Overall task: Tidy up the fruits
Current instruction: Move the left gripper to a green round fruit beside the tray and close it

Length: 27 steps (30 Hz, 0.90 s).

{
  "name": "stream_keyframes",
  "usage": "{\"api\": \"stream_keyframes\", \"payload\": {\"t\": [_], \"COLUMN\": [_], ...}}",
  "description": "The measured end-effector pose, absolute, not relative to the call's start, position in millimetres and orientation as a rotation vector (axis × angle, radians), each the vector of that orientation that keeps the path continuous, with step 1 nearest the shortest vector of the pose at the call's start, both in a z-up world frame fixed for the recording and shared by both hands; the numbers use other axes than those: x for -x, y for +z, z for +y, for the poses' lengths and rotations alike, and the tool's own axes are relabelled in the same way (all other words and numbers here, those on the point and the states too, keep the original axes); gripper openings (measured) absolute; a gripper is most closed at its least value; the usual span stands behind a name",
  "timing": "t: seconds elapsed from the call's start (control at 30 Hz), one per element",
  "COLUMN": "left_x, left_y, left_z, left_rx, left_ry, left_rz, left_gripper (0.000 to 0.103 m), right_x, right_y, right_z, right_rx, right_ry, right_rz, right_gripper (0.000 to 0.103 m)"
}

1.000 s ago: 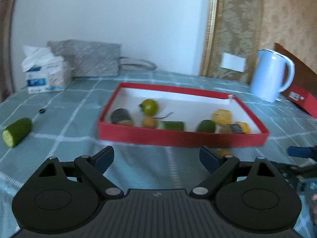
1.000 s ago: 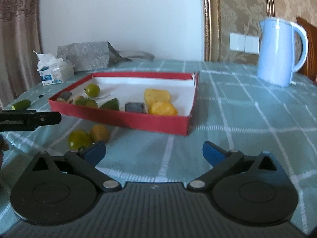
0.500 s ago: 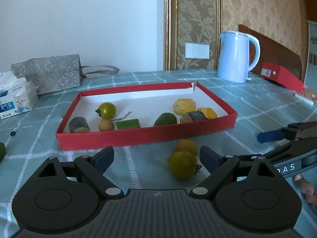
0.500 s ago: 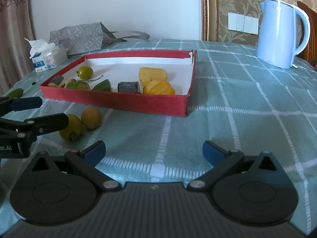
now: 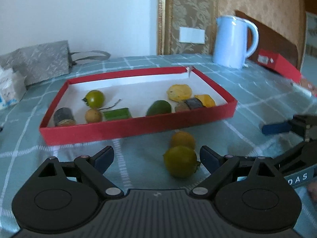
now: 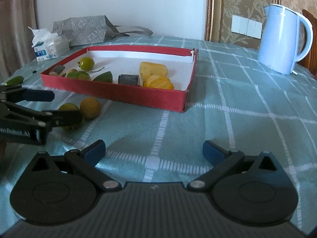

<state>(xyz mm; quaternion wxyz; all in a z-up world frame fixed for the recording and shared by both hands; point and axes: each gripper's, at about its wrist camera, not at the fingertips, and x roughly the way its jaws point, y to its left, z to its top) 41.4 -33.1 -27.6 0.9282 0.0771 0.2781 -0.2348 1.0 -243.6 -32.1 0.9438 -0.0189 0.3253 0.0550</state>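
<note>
Most fruit already sits in the red tray [image 5: 136, 130]; 2 pieces remain on the counter [image 6: 237, 119] just outside it: a green tomato [image 5: 180, 164] and a yellow fruit [image 5: 182, 139]. Left gripper [image 5: 156, 158] spread around the tomato; right gripper [image 6: 154, 150] spread, empty.

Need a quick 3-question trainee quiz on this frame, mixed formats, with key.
1. True or false: the left gripper is shut on the green fruit.
2. Which item stands outside the red tray? A) pineapple chunk B) orange fruit C) dark cylinder piece
3. Fill in: the blue kettle stands on the table to the ____ of the tray, seen from the right wrist view.

Key: 1 false, its fingers are apart with the fruit near the right one; 2 B; 3 right.
</note>
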Motion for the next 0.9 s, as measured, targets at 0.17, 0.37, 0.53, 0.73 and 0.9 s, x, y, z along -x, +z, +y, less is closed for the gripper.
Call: {"api": "stream_keyframes", "payload": {"t": [0.17,0.37,0.53,0.73,0.9], "left_x": [-42,-35,-33,-32,-31], "left_y": [-30,-31,-31,-30,-30], "left_z": [-42,-43,-48,-49,-41], "left_rx": [-0.216,-0.247,-0.266,-0.277,-0.25], "left_ry": [-0.478,-0.539,-0.571,-0.58,-0.547], "left_rz": [0.572,0.58,0.564,0.555,0.563], "left_gripper": [0.093,0.059,0.049,0.039,0.038], "right_x": [-1,-1,-1,-1,-1], "right_y": [-32,-32,-32,-32,-32], "right_z": [-244,-243,-243,-243,-242], "right_rx": [0.039,0.041,0.045,0.045,0.046], "right_ry": [0.112,0.111,0.109,0.109,0.109], "right_rz": [0.663,0.664,0.664,0.664,0.664], "right_gripper": [0.103,0.103,0.103,0.103,0.103]}}
